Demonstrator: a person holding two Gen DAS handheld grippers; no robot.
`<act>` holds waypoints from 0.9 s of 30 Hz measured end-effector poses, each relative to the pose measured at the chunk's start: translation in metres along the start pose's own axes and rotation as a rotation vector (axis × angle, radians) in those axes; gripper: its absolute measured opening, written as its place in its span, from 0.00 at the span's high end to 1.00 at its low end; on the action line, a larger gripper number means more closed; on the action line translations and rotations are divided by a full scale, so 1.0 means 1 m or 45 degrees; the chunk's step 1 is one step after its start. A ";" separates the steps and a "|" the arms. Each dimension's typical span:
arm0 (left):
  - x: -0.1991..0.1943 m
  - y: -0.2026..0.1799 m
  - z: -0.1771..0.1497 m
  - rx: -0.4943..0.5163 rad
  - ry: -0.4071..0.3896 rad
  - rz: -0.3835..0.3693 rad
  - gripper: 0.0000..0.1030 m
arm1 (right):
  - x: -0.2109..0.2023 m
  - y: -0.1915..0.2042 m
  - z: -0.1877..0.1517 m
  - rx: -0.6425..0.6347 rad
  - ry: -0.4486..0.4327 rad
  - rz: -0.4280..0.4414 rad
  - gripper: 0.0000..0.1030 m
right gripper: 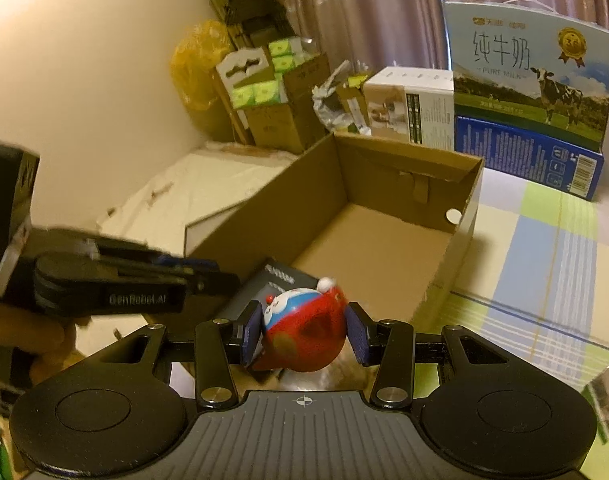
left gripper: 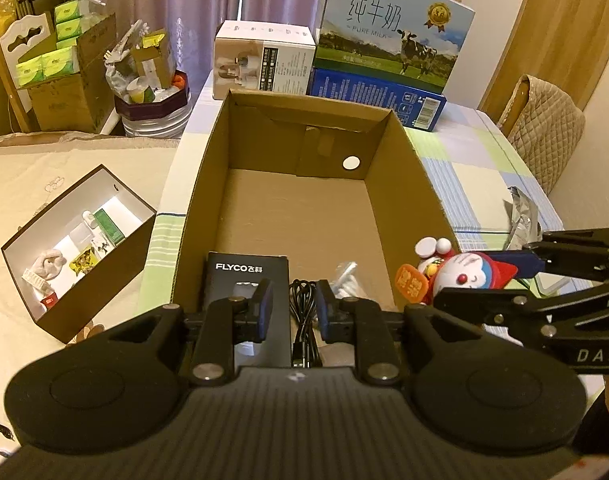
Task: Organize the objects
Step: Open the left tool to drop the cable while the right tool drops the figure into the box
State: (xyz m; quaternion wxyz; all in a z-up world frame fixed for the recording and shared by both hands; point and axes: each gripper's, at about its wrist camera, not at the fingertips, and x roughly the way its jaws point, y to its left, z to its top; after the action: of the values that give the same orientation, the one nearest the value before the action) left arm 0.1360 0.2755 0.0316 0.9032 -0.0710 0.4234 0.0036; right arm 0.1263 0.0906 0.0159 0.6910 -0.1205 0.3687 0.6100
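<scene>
Two hand-held grippers meet over an open cardboard box on a counter covered with a checked cloth. The left gripper hangs over the near end of the box, its fingers slightly parted around a coiled black cable that lies on the box floor; the pads do not press on it. Just beside the cable, a black FLYCO package rests in the box's near left corner, and a small clear bag lies to the right. The right gripper has its fingers clamped on a red, blue and white cartoon cat toy, held above the near right corner of the box. Behind the box stand a white carton and a milk case stacked on a blue box.
</scene>
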 end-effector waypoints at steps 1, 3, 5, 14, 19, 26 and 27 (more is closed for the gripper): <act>-0.001 0.000 0.000 -0.002 -0.002 -0.001 0.82 | 0.000 -0.001 0.002 0.015 -0.012 0.009 0.59; -0.003 0.001 0.000 -0.006 -0.010 0.002 0.81 | -0.002 -0.004 0.005 0.041 -0.056 0.035 0.59; -0.004 0.002 0.000 -0.008 -0.011 0.008 0.80 | -0.006 -0.004 0.007 0.042 -0.079 0.057 0.58; -0.012 -0.002 -0.007 -0.017 -0.018 0.011 0.80 | -0.031 -0.018 -0.003 0.097 -0.086 -0.037 0.56; -0.020 -0.012 -0.010 -0.014 -0.028 0.009 0.79 | -0.056 -0.033 -0.018 0.165 -0.099 -0.085 0.56; -0.036 -0.033 -0.015 -0.004 -0.044 -0.011 0.78 | -0.103 -0.049 -0.040 0.235 -0.149 -0.172 0.56; -0.038 -0.038 -0.016 0.000 -0.048 -0.012 0.78 | -0.111 -0.051 -0.043 0.238 -0.156 -0.190 0.56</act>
State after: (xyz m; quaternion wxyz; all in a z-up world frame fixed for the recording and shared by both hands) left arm 0.1017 0.2379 0.0557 0.9110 -0.0729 0.4058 0.0005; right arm 0.1602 -0.0307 0.0444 0.7638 -0.0451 0.3711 0.5262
